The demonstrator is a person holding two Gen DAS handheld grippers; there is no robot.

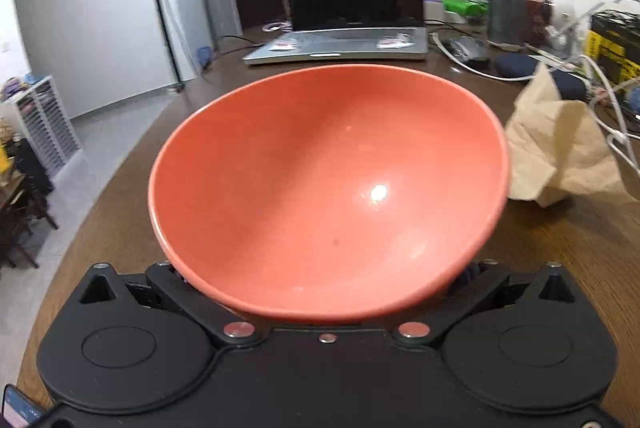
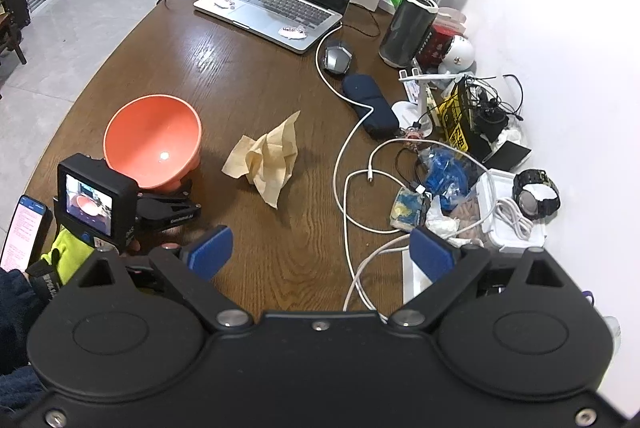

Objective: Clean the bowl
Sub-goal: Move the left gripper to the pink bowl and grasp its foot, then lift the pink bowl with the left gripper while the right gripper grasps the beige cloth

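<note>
Left wrist view: the left gripper (image 1: 326,284) is closed on the near base of the orange bowl (image 1: 328,183), which tilts with its opening facing the camera, above the table (image 1: 560,260). A crumpled tissue (image 1: 560,143) lies at 3 o'clock of the bowl; a laptop (image 1: 344,7) stands at 12 o'clock.

Right wrist view: the right gripper (image 2: 322,254) is open and empty, its blue pads (image 2: 210,252) well apart. The bowl (image 2: 152,139) sits at 10 o'clock, clamped by the left gripper (image 2: 176,189). The tissue (image 2: 268,157) lies just right of the bowl, apart from it.

"Hello" — perhaps — on a sticker (image 2: 293,31) on the laptop (image 2: 280,3) palm rest
</note>
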